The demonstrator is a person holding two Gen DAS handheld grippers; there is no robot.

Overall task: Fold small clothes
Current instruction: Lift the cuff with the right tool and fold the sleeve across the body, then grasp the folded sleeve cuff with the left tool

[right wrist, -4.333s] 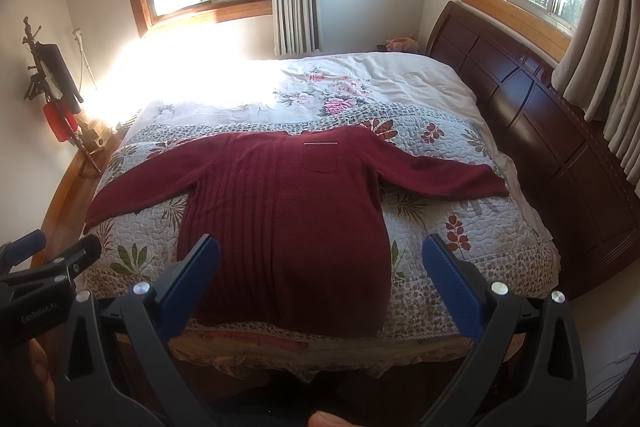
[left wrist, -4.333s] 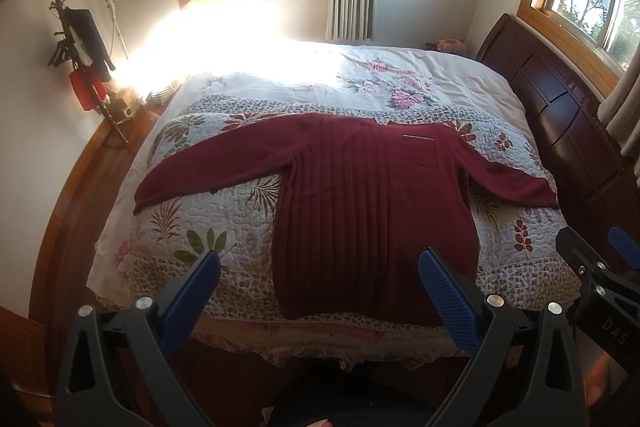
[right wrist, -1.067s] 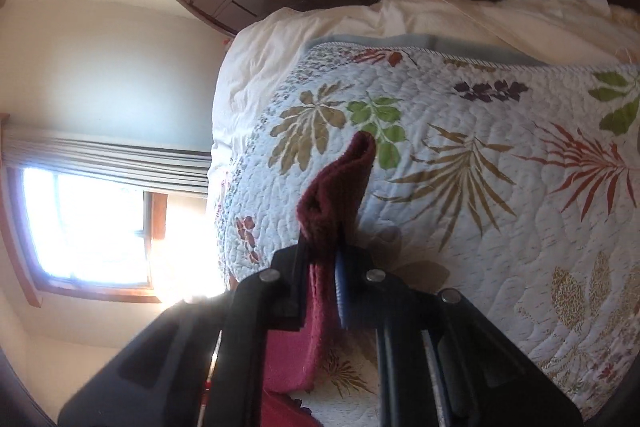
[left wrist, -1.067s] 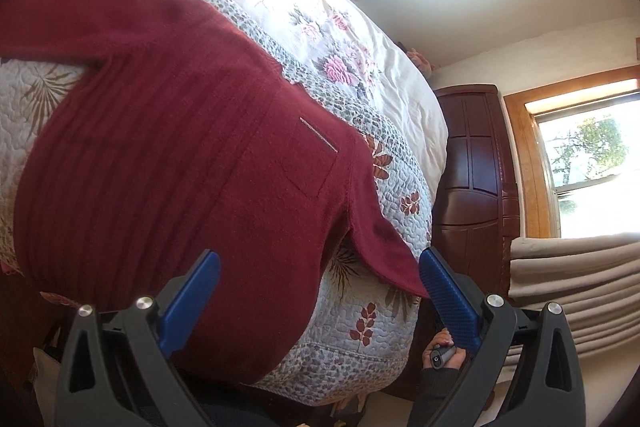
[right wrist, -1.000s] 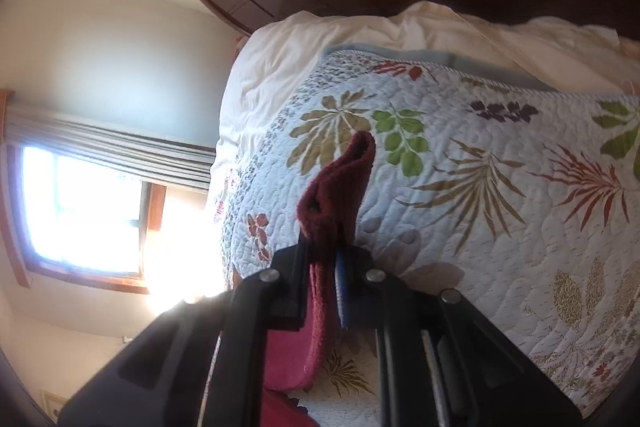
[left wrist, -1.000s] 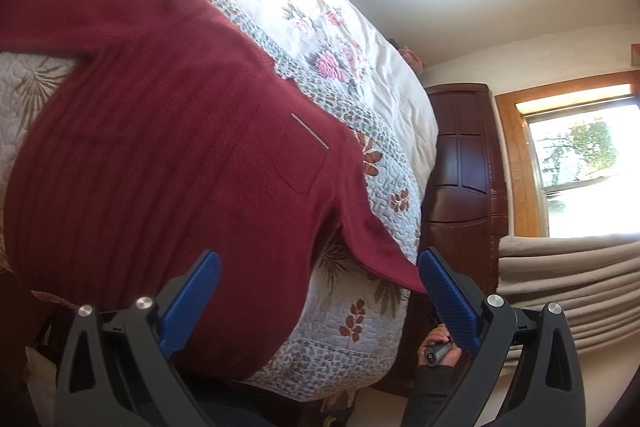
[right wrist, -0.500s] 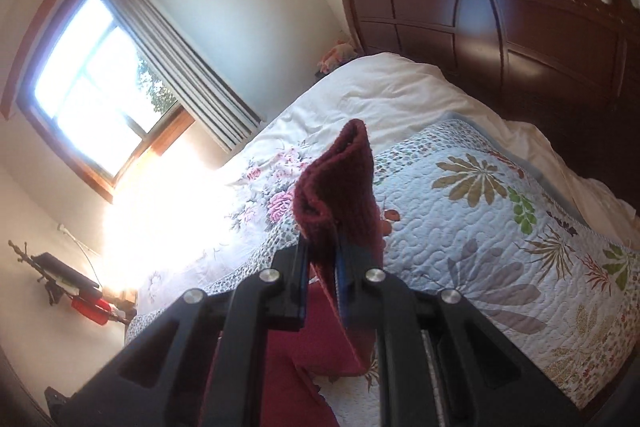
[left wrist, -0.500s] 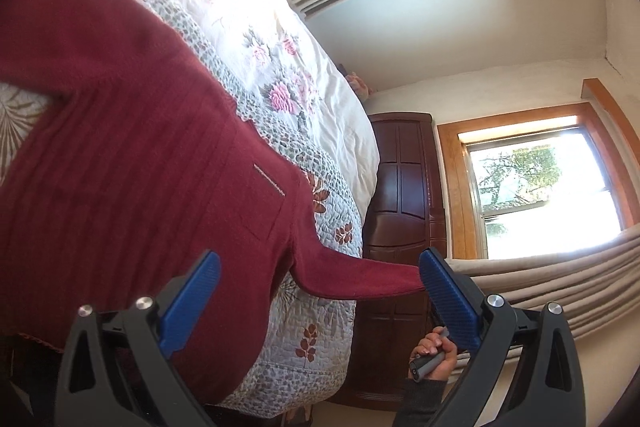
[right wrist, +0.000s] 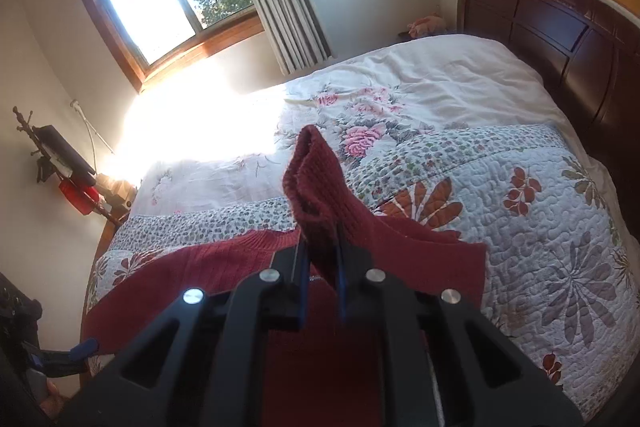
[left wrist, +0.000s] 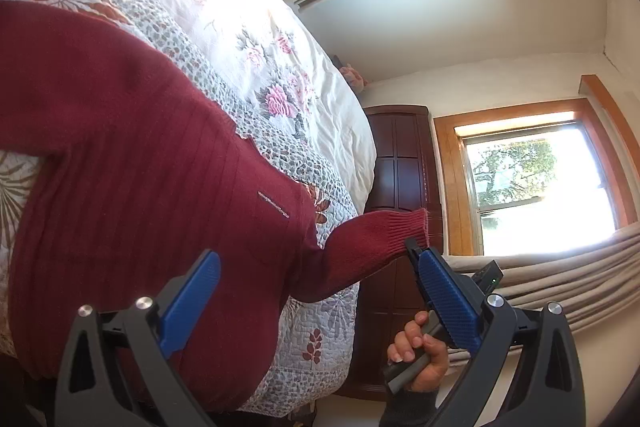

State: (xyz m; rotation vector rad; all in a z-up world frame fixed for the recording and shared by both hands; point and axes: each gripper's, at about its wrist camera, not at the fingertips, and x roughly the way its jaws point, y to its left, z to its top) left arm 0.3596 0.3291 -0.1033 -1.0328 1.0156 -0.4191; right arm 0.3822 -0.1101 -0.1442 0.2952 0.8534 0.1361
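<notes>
Right gripper (right wrist: 320, 277) clenching sleeve cuff (right wrist: 308, 167) of maroon sweater (left wrist: 132, 187), cuff standing up at frame centre above quilt (right wrist: 540, 227). Sweater body lying flat across quilt, filling left half of left wrist view, hem hanging over near bed edge at lower left. Left gripper (left wrist: 316, 299) hovering released, jaws spread wide. Headboard (right wrist: 560, 39) bordering upper right; flowered bedding beyond collar lying bare.
</notes>
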